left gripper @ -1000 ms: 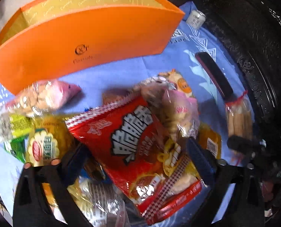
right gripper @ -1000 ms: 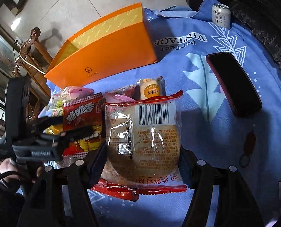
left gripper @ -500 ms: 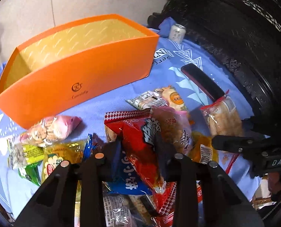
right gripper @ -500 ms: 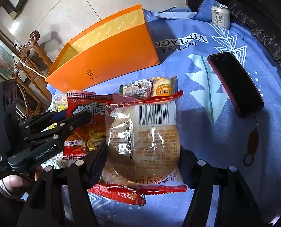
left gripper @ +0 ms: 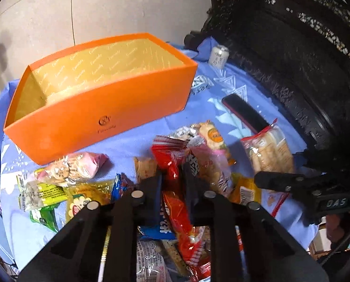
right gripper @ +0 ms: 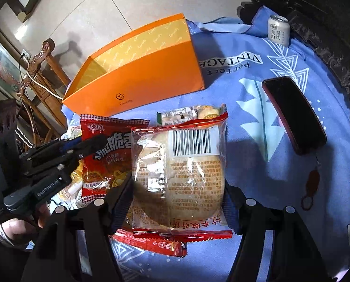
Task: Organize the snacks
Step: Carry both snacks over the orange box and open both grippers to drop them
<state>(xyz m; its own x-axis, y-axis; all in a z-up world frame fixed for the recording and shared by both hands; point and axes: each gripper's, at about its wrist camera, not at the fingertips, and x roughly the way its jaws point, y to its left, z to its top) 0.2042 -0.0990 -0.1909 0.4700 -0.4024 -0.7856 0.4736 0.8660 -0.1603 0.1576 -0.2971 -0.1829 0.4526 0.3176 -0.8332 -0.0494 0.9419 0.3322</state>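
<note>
A red crisp packet (left gripper: 169, 157) is squeezed upright between the fingers of my left gripper (left gripper: 172, 176), whose jaws are closing on it; the same red crisp packet (right gripper: 104, 159) shows at the left of the right wrist view, lifted off the pile. My right gripper (right gripper: 178, 185) is shut on a clear bread packet (right gripper: 182, 164) with red edges and a barcode, held above the blue cloth (right gripper: 245, 122). The bread packet (left gripper: 269, 150) also appears at the right of the left wrist view. An empty orange box (left gripper: 99, 108) stands behind the snacks.
Several loose snack packets (left gripper: 64, 188) lie on the cloth in front of the orange box (right gripper: 151, 75). A dark phone (right gripper: 292, 115) with a charm and a small can (right gripper: 278, 33) sit to the right. Dark carved furniture (left gripper: 304, 70) borders the right side.
The left gripper's jaws have come together on the red crisp packet, creasing it, and risen with it away from the pile. The right gripper has kept still with the bread packet.
</note>
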